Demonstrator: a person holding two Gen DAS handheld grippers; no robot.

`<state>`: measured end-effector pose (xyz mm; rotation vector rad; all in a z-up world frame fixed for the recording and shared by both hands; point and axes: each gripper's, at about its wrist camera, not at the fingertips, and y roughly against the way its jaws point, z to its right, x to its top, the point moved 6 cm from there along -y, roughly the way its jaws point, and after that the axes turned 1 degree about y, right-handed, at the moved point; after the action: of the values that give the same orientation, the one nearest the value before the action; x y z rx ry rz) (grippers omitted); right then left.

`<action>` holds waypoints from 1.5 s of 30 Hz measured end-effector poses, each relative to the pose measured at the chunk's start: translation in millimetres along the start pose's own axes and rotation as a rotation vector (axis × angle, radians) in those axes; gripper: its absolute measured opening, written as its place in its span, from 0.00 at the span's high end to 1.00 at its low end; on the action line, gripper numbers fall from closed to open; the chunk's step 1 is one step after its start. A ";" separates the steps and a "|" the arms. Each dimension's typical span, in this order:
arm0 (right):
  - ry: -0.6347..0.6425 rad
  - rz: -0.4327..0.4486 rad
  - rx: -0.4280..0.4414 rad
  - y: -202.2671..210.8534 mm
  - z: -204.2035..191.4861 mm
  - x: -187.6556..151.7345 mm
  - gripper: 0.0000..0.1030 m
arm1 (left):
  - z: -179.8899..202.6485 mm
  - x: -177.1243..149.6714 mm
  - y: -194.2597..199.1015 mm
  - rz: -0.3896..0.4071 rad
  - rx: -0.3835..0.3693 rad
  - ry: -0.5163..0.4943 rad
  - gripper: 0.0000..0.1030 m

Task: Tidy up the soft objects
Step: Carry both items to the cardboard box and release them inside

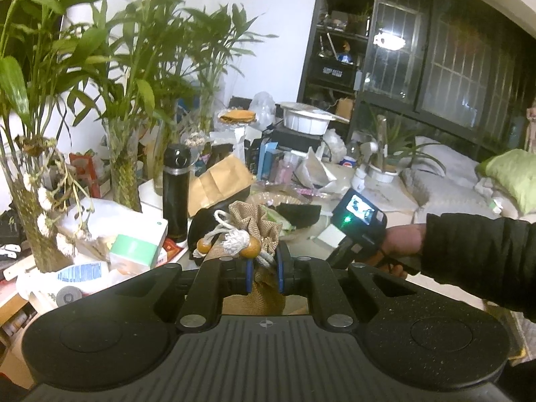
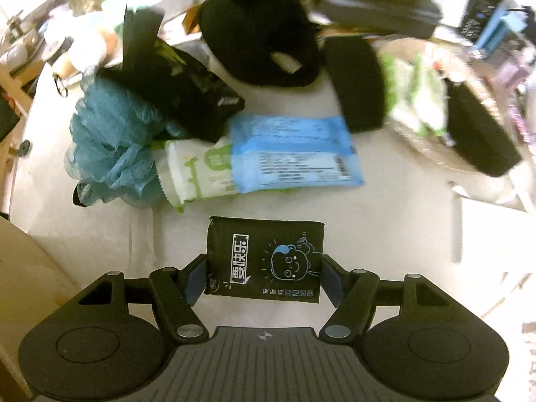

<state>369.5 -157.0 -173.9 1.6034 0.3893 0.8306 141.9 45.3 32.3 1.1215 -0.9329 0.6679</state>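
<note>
My left gripper (image 1: 264, 273) is shut on a tan burlap drawstring pouch (image 1: 259, 231) with white cord and wooden beads, held up in the air above the cluttered table. My right gripper (image 2: 264, 279) is shut on a black tissue pack (image 2: 264, 259) with a blue cartoon face, just above the white table (image 2: 385, 221). Beyond it lie a blue wipes pack (image 2: 294, 154), a white-green pack (image 2: 197, 171), a blue mesh bath pouf (image 2: 110, 147), a black crinkled packet (image 2: 181, 90) and a black fuzzy item (image 2: 261, 30). The right gripper also shows in the left wrist view (image 1: 358, 227), held by a hand.
Vases of green plants (image 1: 124, 77) stand at the left beside a black flask (image 1: 176, 191). A brown paper bag (image 1: 221, 181), boxes and a white bowl (image 1: 306, 117) crowd the back. A woven basket (image 2: 435, 107) with black and green items sits at the right. A green cushion (image 1: 516, 177) lies far right.
</note>
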 end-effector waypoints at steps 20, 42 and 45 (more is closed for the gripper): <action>-0.031 0.329 0.037 160.5 -19.6 -47.2 0.30 | 27.1 -25.0 -12.1 -0.256 0.041 0.018 0.87; 0.035 0.395 0.202 186.7 -79.9 -98.4 0.30 | 49.9 -77.9 -25.3 -0.418 0.037 -0.076 0.38; 0.042 0.396 0.203 187.1 -83.2 -101.9 0.30 | 46.3 -75.3 -12.6 -0.368 0.055 -0.062 0.38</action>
<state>204.0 -205.9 -23.8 1.8880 0.1900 1.1537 103.9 -2.4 -33.0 1.3267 -0.7361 0.3609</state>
